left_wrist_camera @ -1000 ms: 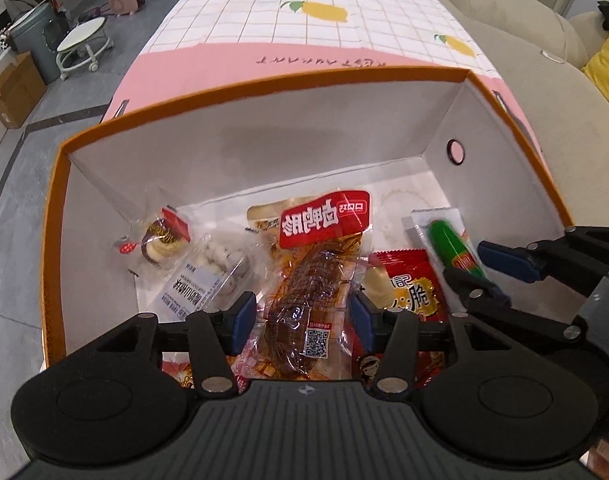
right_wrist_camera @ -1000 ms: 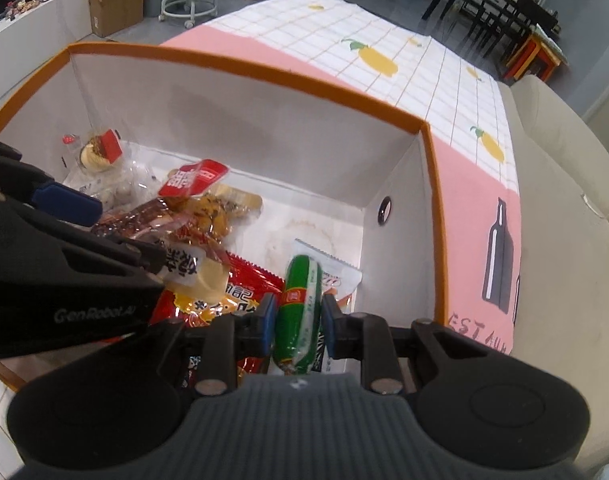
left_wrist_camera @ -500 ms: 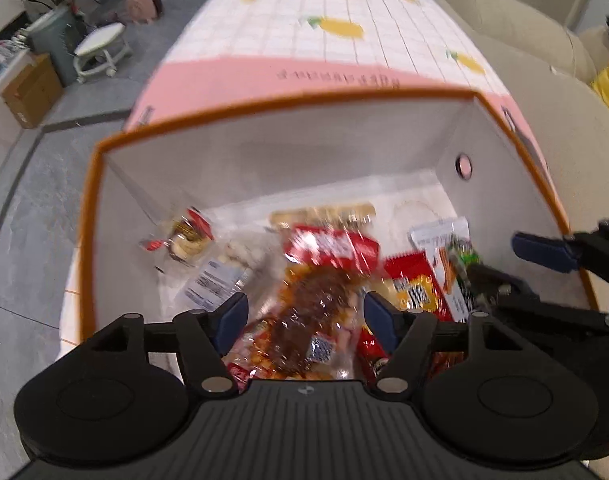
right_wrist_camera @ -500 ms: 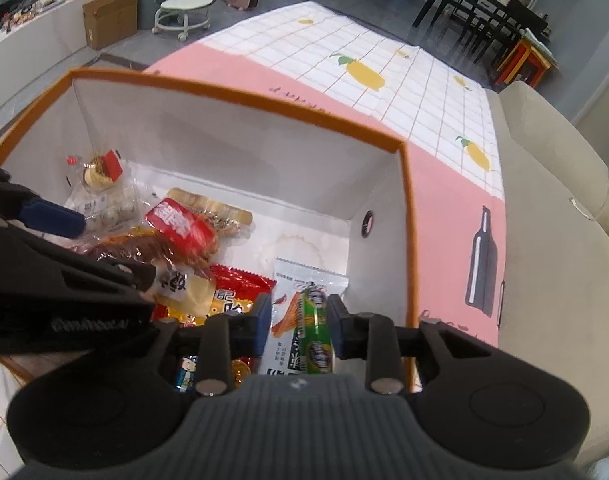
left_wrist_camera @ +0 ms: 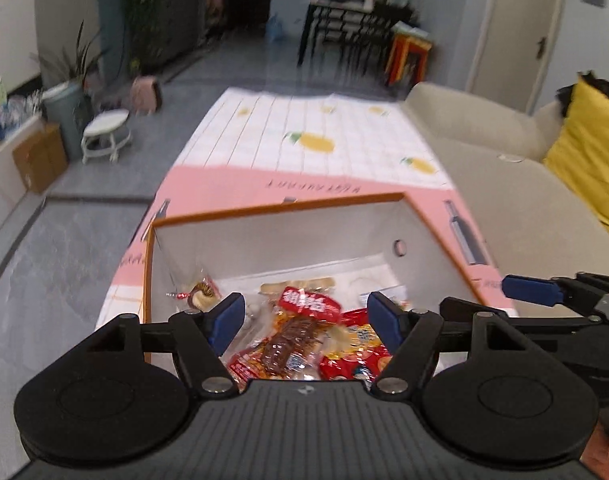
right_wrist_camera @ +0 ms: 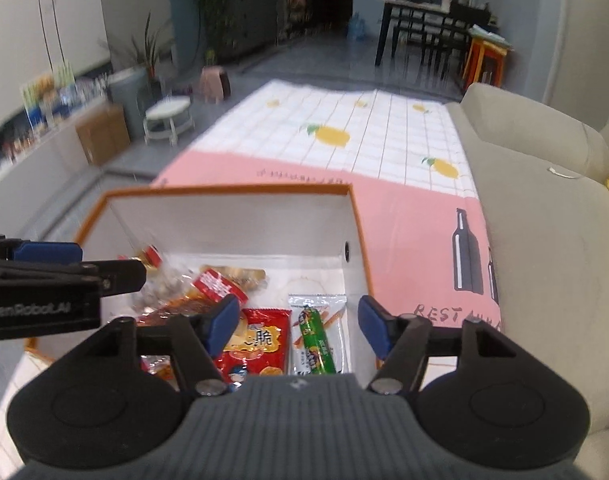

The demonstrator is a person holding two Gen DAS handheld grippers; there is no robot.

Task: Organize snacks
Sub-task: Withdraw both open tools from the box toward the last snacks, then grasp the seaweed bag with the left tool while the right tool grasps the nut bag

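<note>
- Snacks sit in a white box [right_wrist_camera: 232, 216] with an orange rim, on the table [right_wrist_camera: 404, 216] under a pink and white checked cloth.
- Green sausage stick [right_wrist_camera: 314, 340] in a clear-white wrapper lies flat at the right side of the box floor, long axis running near to far.
- Red chip bag [right_wrist_camera: 260, 340] lies just left of it; brown jerky pack with red header [left_wrist_camera: 300, 328] overlaps the pile further left.
- Small round pastry in clear wrap [left_wrist_camera: 200, 296] leans in the far-left corner.
- Left gripper [left_wrist_camera: 304, 316]: jaws spread, empty, above the box's near edge.
- Right gripper [right_wrist_camera: 296, 322]: jaws spread, empty, over the sausage and chip bag.
</note>
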